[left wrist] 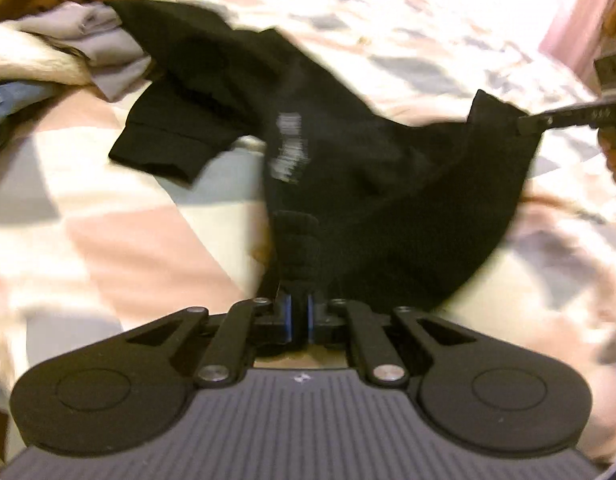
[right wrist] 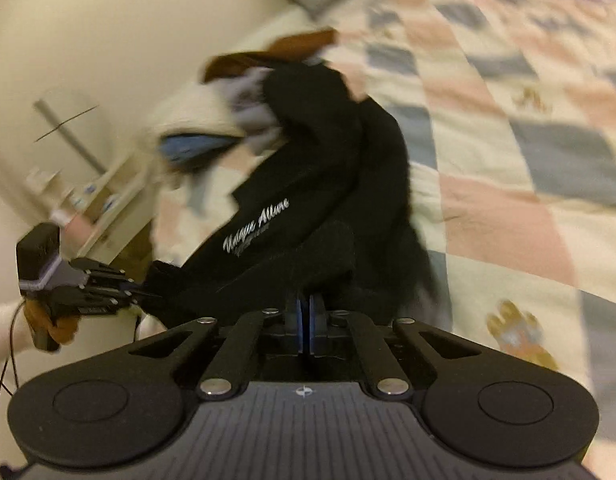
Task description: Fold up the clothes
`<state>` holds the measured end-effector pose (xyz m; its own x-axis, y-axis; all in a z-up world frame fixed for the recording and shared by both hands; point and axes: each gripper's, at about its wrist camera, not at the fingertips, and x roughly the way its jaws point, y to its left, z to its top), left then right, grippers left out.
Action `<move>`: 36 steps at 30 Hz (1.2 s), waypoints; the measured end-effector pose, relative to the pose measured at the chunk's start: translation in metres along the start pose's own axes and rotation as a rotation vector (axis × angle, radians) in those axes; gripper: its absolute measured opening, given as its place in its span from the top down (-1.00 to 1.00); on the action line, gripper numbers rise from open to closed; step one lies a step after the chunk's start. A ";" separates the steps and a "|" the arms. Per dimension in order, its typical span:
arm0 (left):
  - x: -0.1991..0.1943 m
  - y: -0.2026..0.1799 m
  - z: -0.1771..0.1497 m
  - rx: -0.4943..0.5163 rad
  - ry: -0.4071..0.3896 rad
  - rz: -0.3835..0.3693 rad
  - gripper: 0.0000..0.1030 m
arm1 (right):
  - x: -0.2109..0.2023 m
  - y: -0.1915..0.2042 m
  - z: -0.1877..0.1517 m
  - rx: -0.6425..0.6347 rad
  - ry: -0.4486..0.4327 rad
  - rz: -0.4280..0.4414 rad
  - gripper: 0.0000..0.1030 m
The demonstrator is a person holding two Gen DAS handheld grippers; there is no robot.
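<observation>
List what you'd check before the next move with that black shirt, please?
1. Left tool shut on the shirt: ok.
2. Right tool shut on the shirt: ok.
3. Shirt clear of the pile: not ok, its far end lies on the pile.
4. Shirt spread flat between the tools: not ok, it hangs bunched.
5. Bare quilt to lay it on: ok.
6. Which edges are gripped: cannot tell, blurred.

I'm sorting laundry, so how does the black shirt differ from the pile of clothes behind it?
The black shirt is lifted and stretched between the left claw and right claw; the pile of clothes lies crumpled on the quilt, ungripped. The shirt is dark with white lettering; the pile mixes grey, cream, brown and blue. Neither is folded yet.
</observation>
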<state>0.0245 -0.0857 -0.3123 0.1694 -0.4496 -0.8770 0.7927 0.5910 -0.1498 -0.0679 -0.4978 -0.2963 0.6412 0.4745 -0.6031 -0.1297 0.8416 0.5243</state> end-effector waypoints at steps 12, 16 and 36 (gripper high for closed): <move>-0.037 -0.096 -0.095 -0.153 0.082 0.050 0.50 | -0.091 -0.021 -0.146 0.079 0.335 -0.330 0.29; -0.056 -0.081 -0.103 -0.191 0.039 -0.042 0.00 | -0.099 -0.025 -0.156 0.359 0.178 -0.279 -0.30; 0.052 -0.001 -0.156 -1.254 0.065 -0.444 -0.18 | -0.046 -0.034 -0.231 1.221 -0.208 -0.311 -0.30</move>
<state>-0.0592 -0.0052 -0.4289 -0.0176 -0.7516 -0.6594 -0.3051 0.6320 -0.7123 -0.2680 -0.4881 -0.4253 0.6398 0.1586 -0.7520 0.7518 0.0742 0.6552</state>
